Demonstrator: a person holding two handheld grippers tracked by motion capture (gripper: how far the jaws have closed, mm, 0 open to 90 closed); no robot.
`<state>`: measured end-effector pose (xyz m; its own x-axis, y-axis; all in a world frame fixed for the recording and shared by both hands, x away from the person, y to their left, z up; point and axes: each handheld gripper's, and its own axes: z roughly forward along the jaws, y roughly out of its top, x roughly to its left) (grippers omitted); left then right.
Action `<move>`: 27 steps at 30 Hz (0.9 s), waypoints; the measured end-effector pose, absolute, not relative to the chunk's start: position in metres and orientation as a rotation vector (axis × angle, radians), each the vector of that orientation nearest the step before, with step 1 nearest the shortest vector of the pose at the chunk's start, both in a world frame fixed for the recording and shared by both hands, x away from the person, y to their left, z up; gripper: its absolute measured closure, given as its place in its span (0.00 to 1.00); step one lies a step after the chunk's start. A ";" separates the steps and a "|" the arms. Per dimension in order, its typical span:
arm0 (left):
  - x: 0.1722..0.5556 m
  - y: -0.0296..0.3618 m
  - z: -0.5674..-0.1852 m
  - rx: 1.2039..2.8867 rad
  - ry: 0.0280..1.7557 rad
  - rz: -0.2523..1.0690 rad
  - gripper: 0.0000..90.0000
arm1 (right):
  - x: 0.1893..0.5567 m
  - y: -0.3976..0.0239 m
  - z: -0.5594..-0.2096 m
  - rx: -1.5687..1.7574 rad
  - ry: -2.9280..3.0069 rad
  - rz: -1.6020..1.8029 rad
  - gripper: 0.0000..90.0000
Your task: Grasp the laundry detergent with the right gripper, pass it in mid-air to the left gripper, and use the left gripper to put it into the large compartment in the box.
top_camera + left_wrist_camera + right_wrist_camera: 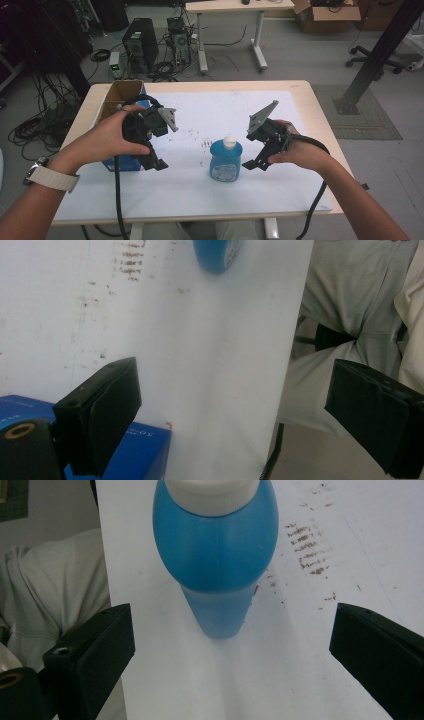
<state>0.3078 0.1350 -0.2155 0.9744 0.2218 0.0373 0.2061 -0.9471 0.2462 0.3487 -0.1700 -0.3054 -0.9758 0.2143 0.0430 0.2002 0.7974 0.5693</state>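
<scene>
A blue bottle (226,161) with a white cap (229,141) stands upright in the middle of the white sheet (210,115). My left gripper (158,164) hangs to the bottom-left of it, a hand's width away, beside a blue box (120,163). My right gripper (253,164) is close on the bottle's right. In the right gripper view the bottle (217,550) stands just ahead of the open right gripper (232,655), not between the jaws. In the left gripper view the left gripper (240,415) is wide open over bare sheet, with the bottle's base (217,255) far off.
An open cardboard box (120,95) sits on the blue box at the table's left edge. Brown smudges (206,144) mark the sheet behind the bottle. The person's trousers (350,300) lie past the table's near edge. Computers and cables crowd the floor beyond.
</scene>
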 end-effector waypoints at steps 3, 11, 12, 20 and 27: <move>0.308 0.135 -0.216 2.877 0.319 0.094 0.09 | 0.349 -0.170 -0.308 0.341 2.950 0.947 0.05; 0.308 0.135 -0.216 2.875 0.320 0.095 0.09 | 0.349 -0.170 -0.312 0.335 2.942 0.975 0.05; 0.308 0.135 -0.216 2.876 0.317 0.093 0.09 | 0.348 -0.169 -0.313 0.337 2.939 0.978 0.05; 0.309 0.135 -0.216 2.877 0.317 0.092 0.09 | 0.348 -0.169 -0.318 0.336 2.938 1.001 0.05; 0.309 0.135 -0.217 2.875 0.324 0.090 0.09 | 0.348 -0.169 -0.322 0.336 2.937 1.013 0.05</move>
<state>0.3089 0.1352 -0.2172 0.9735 0.2263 0.0333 0.2112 -0.9450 0.2499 0.3480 -0.1689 -0.3216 -0.9768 0.2072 0.0540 0.1965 0.7667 0.6113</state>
